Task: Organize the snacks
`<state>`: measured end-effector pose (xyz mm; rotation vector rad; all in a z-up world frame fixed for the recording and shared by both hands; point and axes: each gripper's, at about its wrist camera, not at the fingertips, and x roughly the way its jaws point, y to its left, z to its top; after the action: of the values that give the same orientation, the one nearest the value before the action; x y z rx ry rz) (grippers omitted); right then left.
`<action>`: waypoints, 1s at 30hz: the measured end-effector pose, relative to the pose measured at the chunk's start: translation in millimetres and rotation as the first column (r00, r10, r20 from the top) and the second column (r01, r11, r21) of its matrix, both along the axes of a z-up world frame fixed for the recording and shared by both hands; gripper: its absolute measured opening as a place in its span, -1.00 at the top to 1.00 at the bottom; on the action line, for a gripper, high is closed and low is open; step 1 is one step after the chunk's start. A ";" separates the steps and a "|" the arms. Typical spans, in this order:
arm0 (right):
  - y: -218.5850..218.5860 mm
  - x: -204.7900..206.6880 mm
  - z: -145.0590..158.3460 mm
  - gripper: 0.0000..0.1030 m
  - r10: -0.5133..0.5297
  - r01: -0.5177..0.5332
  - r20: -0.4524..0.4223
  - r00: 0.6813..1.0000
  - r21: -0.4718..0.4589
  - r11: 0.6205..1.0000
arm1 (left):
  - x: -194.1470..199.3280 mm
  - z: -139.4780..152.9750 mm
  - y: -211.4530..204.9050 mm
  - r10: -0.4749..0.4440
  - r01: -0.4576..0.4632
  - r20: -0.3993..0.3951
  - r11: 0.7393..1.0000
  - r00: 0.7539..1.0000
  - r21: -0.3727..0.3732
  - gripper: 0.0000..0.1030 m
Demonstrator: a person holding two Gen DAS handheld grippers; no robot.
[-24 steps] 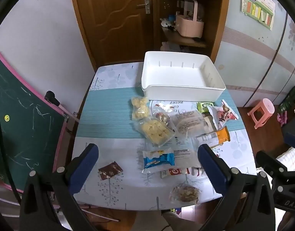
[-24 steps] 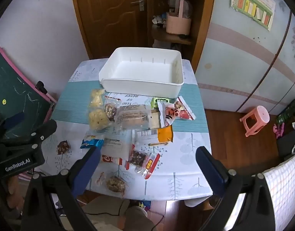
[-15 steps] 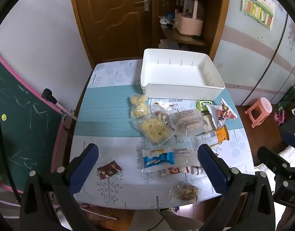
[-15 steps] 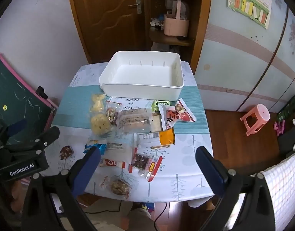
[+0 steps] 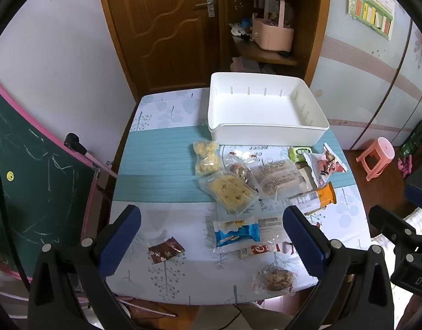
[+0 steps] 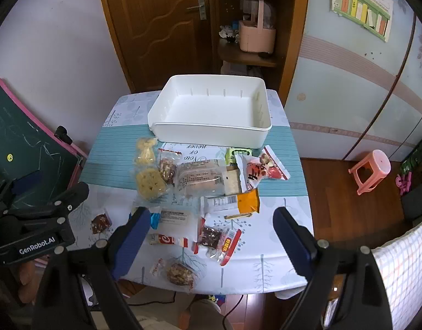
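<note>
An empty white bin (image 5: 266, 134) (image 6: 211, 134) stands at the far end of the table. Several snack packets lie in front of it: yellow pastries (image 5: 229, 192) (image 6: 149, 184), a blue packet (image 5: 235, 233), an orange-ended packet (image 5: 325, 196) (image 6: 246, 200), a red cartoon bag (image 5: 325, 165) (image 6: 262, 172), a brown packet (image 5: 165, 249) (image 6: 101, 222) and a nut cookie (image 5: 277, 276) (image 6: 180, 272). My left gripper (image 5: 211, 240) is open and empty above the table's near edge. My right gripper (image 6: 211, 243) is open and empty there too.
A green chalkboard (image 5: 32, 178) leans at the table's left. A wooden door (image 5: 161, 27) and a shelf with a pink basket (image 5: 271, 33) stand behind. A pink stool (image 6: 372, 169) is on the floor at the right.
Both grippers have drifted slightly, so the table sits a little differently in each view. No snack has moved and both stay open.
</note>
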<state>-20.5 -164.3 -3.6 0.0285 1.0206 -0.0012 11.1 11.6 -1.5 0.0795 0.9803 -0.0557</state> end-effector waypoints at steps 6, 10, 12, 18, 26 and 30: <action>2.0 3.3 -0.4 -0.77 0.004 -0.004 -0.005 1.000 0.005 1.000 | 2.2 1.6 1.0 0.000 0.000 -0.004 1.000 1.000 -0.002 -0.99; 2.7 3.5 -1.0 -0.77 0.012 -0.012 -0.004 1.000 0.002 1.000 | 4.6 2.8 -0.1 -0.007 0.007 -0.004 1.000 1.000 -0.001 -0.99; 4.1 3.5 -1.7 -0.77 0.017 -0.017 -0.003 1.000 -0.001 1.000 | 4.8 3.0 -0.2 -0.005 0.005 -0.005 1.000 1.000 -0.003 -0.99; 5.4 4.7 -0.4 -0.77 0.014 -0.014 -0.004 1.000 0.000 1.000 | 4.2 2.6 -1.6 -0.007 0.007 -0.004 1.000 1.000 0.000 -0.99; 5.7 4.5 -0.1 -0.77 0.013 -0.013 -0.005 1.000 0.000 1.000 | 5.1 4.2 -2.7 -0.008 0.008 -0.005 1.000 1.000 -0.001 -0.99; 7.0 4.8 0.0 -0.77 0.015 -0.015 -0.001 1.000 0.000 1.000 | 4.7 5.4 -4.0 -0.008 0.008 -0.003 1.000 1.000 -0.001 -0.99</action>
<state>-15.6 -157.3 -3.6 0.0214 1.0219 0.0123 15.8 7.6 3.9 0.0826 0.9827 -0.0634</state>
